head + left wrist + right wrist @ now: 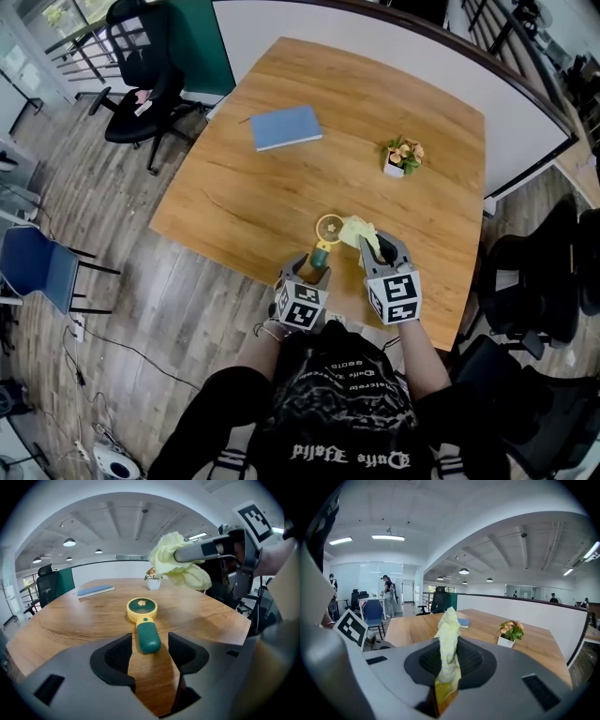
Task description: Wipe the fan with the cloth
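Fan (327, 234) lies flat on the bench (234, 202) near the 6 o'clock edge. Its yellow head points to 12 and its green handle to 6.

At 11 o'clock from the fan, well apart from it, I see a blue book (286, 127) lying flat.

My left claw (314, 272) sits at the fan's 6 o'clock, angled down at the bench. In the left gripper view the left claw (150, 644) is spread. The near end of the fan's (143, 620) handle lies just at the gap between the tips, and neither pad touches it. Past the fan in that view, the book (95, 591) is at 10 o'clock.

Next along, the pale yellow cloth (358, 230) hangs bunched just beside the fan's head, at its 3 o'clock. My right claw (382, 248) pinches it. In the right gripper view the right claw (449, 654) is pressed together on the cloth (449, 634), which sticks up past the tips.

At 1 o'clock from the fan a small potted plant (403, 155) stands upright, well apart.
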A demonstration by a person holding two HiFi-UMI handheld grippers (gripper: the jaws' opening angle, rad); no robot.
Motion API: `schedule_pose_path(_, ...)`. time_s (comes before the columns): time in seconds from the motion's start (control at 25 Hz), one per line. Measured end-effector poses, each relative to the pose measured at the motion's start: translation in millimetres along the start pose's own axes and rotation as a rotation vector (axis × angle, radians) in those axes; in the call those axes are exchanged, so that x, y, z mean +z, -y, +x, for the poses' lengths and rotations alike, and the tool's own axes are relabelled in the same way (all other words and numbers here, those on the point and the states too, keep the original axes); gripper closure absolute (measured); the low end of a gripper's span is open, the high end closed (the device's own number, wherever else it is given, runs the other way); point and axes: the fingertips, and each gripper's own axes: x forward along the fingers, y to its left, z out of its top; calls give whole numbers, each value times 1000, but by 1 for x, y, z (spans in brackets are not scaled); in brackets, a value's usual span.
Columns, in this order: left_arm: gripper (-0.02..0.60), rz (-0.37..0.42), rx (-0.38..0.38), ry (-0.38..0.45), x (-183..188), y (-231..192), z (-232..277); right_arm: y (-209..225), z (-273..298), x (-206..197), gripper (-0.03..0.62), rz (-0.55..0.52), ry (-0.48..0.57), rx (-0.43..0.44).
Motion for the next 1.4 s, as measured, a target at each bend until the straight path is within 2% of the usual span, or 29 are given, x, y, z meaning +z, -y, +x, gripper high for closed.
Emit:
schedule_pose_path(0.2, 312, -44, -2, -70, -12, -4, 13, -8, 9, -4, 539, -13, -27, 75)
schedule_pose_path(0.24, 296, -46, 1, -87, -14, -5, 15, -11, 10, -6, 540, -15, -34, 91)
schedule_pose_path(0.32, 303, -32, 13, -103, -14, -7, 16, -15, 13, -11, 539, -21, -49, 116)
schedule_pose_path(0.44, 405, -14, 32, -96, -13, -11, 16, -21, 19, -16, 539, -22, -69, 162)
schedule_pose_path(0.48, 405, -19, 29, -99, -13, -12, 16, -25, 21, -18, 539, -21, -76, 185)
schedule_pose_path(0.64, 407, -42, 3, -108, -13, -13, 18, -44, 31, -26, 539, -27, -123, 310)
schedule_pose_path(0.84, 407, -34, 5, -105, -13, -13, 17, -79, 44, -31, 539, -19, -173, 486)
schedule_pose_path(0.92, 407, -34, 3, -105, -13, -14, 17, -92, 52, -43, 539, -12, -224, 544)
schedule_pose_path(1.08, 407, -33, -23, -112, -13, -12, 17, -116, 58, -82, 539, -26, -389, 671)
schedule_pose_path(1.16, 408, -12, -29, -113, -14, -9, 16, -122, 60, -92, 539, -47, -427, 702)
schedule_pose_path(1.28, 408, -11, -35, -114, -15, -9, 17, -124, 65, -92, 539, -82, -423, 717)
schedule_pose_path(1.4, 408, -28, -46, -118, -15, -10, 18, -126, 70, -90, 539, -191, -387, 705)
